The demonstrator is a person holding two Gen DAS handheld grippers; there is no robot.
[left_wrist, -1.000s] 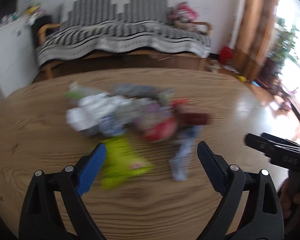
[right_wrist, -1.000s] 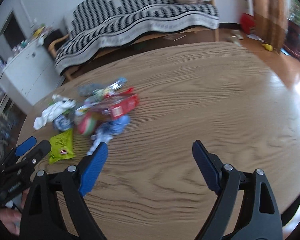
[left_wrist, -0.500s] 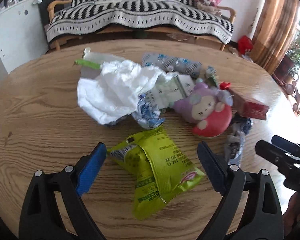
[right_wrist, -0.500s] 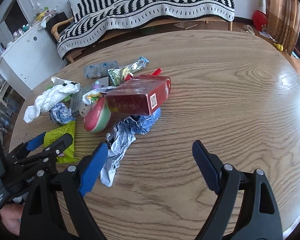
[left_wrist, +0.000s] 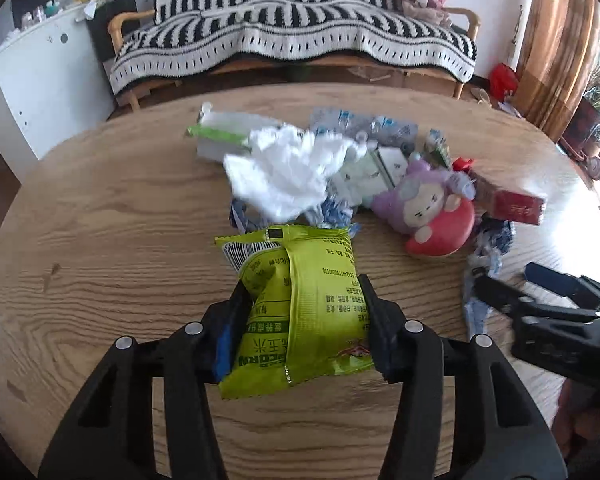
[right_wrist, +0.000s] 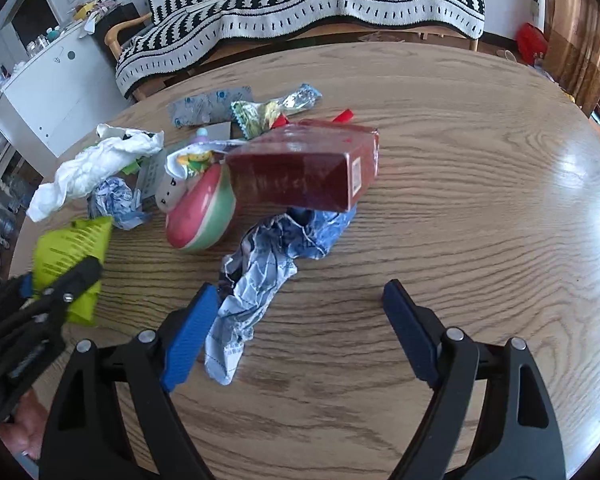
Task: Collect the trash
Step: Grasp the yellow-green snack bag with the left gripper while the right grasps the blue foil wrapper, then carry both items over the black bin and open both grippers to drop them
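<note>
Far beyond the jaws, a striped sofa lines the wall; a white cabinet stands off their left side.

Glossy green plastic snack bag and crumpled white paper on a grained, sheened wooden table; red box wrapped in shiny film.

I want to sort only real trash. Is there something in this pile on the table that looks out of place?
Yes. A plush toy, purple and red, lies among the wrappers between the white crumpled paper and the red box. It looks intact, more a toy than trash. The left gripper has just closed on the green snack bag.
</note>
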